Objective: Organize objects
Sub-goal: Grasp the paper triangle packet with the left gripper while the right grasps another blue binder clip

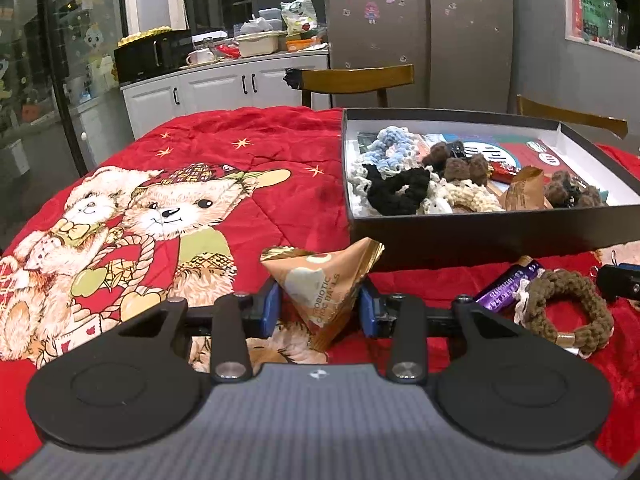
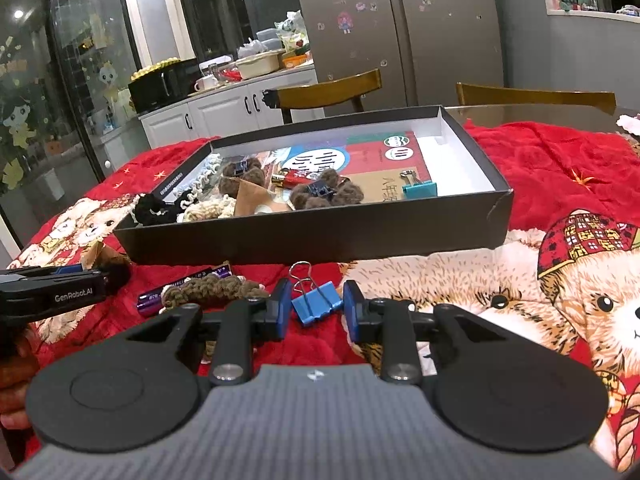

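Nearest to me, my right gripper (image 2: 314,308) has its jaws drawn in around the blue binder clip (image 2: 316,307), whose body sits square between the pads, wire handles pointing away toward 12 o'clock. The pads look to be touching its sides, though I cannot tell how firmly.

My left gripper (image 1: 320,304) has its jaws easing shut on the tan triangular snack packet (image 1: 324,288), its point hanging down between the pads and its wide end up toward 12 o'clock.

Beyond both, the black box (image 2: 320,236) lies on the red bear blanket (image 1: 248,200) over the surface: at 1 o'clock from my left jaws, dead ahead at 12 from my right. I judge the right hand nearer for the drop. The brown scrunchie (image 1: 568,312) and purple battery (image 1: 508,284) wait at 3 o'clock of my left.
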Action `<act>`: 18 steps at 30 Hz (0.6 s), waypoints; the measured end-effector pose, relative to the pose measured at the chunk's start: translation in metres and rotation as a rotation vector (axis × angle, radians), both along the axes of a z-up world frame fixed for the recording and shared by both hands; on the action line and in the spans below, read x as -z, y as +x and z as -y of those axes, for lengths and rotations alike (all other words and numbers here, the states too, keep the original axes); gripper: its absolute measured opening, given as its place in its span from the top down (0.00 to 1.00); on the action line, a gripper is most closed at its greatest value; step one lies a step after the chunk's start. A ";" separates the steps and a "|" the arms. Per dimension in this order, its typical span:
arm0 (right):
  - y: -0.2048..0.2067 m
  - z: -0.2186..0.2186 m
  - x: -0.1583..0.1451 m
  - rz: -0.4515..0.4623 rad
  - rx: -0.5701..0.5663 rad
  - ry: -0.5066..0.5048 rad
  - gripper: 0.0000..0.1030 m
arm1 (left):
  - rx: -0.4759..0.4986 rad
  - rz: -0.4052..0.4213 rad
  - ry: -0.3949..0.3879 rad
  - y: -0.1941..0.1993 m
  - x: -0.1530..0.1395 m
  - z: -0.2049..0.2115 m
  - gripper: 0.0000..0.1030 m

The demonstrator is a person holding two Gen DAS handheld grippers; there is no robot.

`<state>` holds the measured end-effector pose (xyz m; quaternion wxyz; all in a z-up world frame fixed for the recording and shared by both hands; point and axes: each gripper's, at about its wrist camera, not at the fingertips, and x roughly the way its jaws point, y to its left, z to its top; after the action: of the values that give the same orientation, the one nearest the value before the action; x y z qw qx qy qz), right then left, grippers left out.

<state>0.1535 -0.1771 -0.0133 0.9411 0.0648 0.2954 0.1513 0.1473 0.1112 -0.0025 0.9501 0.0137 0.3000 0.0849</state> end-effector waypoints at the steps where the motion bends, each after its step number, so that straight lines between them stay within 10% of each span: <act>1: 0.000 0.000 0.000 0.003 -0.001 0.002 0.70 | -0.006 0.005 -0.003 0.000 0.000 -0.001 0.58; 18: -0.006 0.005 -0.006 0.067 0.007 0.053 0.70 | -0.037 0.094 -0.032 -0.020 -0.008 -0.004 0.65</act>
<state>0.1475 -0.1818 -0.0076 0.9490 0.0858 0.2593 0.1577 0.1275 0.1155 0.0055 0.9615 -0.0112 0.2565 0.0982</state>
